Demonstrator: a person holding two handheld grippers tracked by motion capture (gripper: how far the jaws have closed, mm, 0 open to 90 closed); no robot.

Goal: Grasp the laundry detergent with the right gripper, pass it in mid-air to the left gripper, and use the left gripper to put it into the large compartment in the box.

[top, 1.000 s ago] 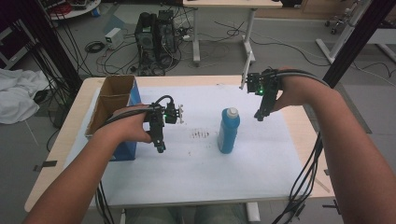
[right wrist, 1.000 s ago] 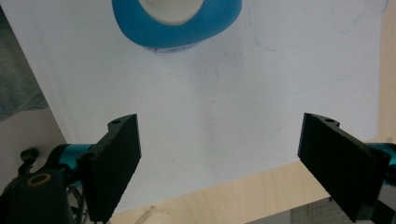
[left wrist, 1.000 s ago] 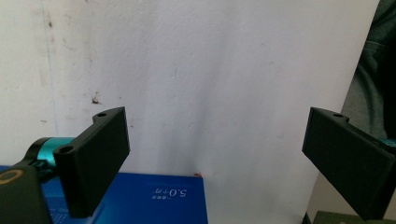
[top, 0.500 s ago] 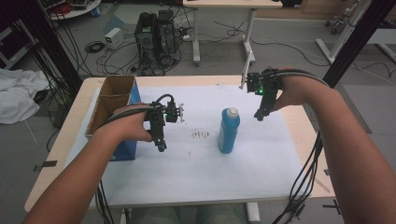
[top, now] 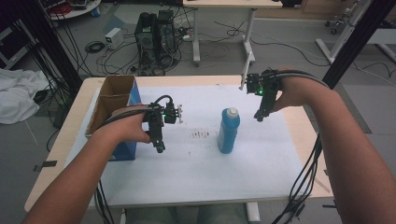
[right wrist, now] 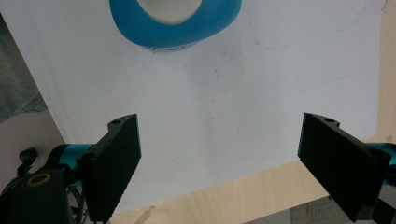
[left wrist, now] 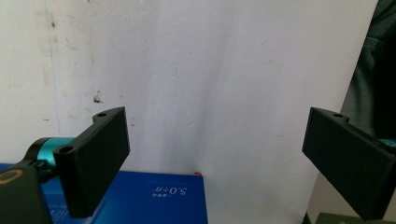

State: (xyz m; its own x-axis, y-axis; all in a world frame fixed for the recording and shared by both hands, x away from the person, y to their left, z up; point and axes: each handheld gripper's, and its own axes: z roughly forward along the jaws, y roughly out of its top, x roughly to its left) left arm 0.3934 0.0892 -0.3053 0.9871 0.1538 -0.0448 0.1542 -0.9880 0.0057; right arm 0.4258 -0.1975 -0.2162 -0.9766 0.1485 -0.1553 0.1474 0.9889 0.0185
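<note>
High view, left to right. A box (top: 114,112), cardboard inside and blue outside, stands open-topped at the left edge of the white sheet (top: 196,163) covering the desk (top: 74,140). The left gripper (top: 159,148) hangs just beside the box, jaws pointing down at the sheet; in the left gripper view its jaws are spread wide with nothing between them, and the blue box face (left wrist: 140,198) lies below. Near the sheet's middle is a patch of dark marks (top: 201,135). Just right of it stands the bottle (top: 228,129), blue, upright, with a white cap, touched by neither gripper. The right gripper (top: 259,116) hovers just beside the bottle on its far right, at about cap height; in the right gripper view its jaws are likewise spread and empty, and the bottle's top (right wrist: 175,18) appears ahead of them, outside the gap.

Change over the last second: practically none. Both grippers keep their stations, the bottle has not moved, and the jaws remain apart. The pause suggests the approach is not yet committed; judging by position, the right gripper is the likelier to close on the bottle, and the box its probable destination.
</note>
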